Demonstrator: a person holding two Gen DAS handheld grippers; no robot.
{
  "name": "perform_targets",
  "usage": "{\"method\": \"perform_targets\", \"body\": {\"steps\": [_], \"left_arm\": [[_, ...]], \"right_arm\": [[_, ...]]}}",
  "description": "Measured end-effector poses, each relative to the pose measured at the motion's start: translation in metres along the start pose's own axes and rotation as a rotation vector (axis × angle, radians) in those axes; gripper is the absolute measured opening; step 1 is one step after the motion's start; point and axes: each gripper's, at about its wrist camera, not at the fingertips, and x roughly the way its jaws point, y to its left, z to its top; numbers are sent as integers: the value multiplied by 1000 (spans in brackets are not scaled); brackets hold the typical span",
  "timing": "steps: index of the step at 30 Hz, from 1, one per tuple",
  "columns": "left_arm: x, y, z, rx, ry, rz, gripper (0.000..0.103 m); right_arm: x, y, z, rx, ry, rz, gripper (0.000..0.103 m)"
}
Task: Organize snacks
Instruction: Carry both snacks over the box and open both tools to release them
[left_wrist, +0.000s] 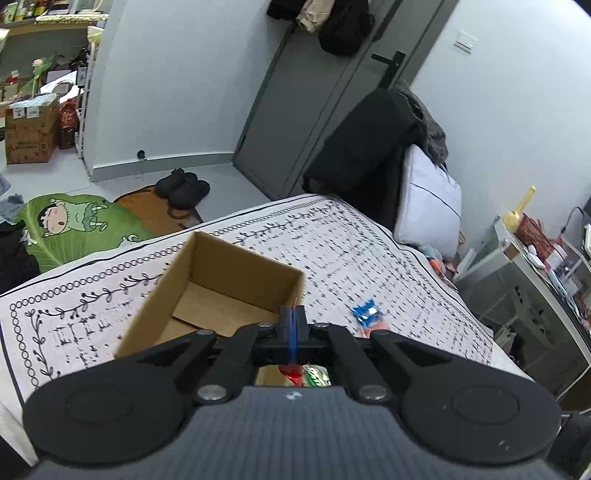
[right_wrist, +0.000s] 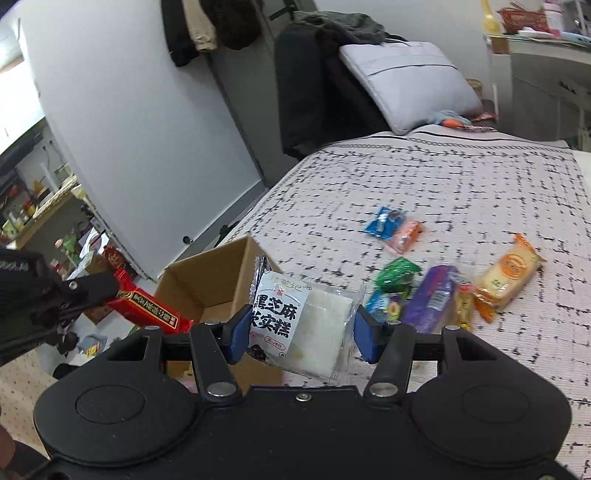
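Corrugated brown card makes up the open box (left_wrist: 218, 291), which sits on the patterned bedspread (left_wrist: 369, 251) at about eleven o'clock from the left gripper (left_wrist: 292, 325) in the left wrist view; its blue pads are pressed nearly together on the thin edge of a red packet (left_wrist: 290, 371) that hangs below them, so the hold is a narrow pinch on film. A blue sweet wrapper (left_wrist: 365, 312) lies at two o'clock. In the right wrist view, the right gripper (right_wrist: 301, 332) stands partly open, its pads squeezing a clear-wrapped white cake (right_wrist: 303, 325) by both sides; the cake looks soft, light and crushable, the film slippery, so a gentle grip across its width seems wisest. The box lies at ten o'clock, and loose crinkly packets, including a purple packet (right_wrist: 434, 299) and a yellow cake (right_wrist: 508, 273), at two o'clock.
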Motion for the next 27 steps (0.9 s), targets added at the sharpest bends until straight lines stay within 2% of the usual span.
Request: {"method": "perform_targets", "body": {"steps": [9, 27], "left_arm": [[18, 32, 15, -36, 24, 17, 0], [59, 65, 28, -81, 105, 35, 0]], "right_arm": [[16, 27, -4, -47, 9, 3, 55], [47, 54, -6, -89, 20, 25, 55]]}}
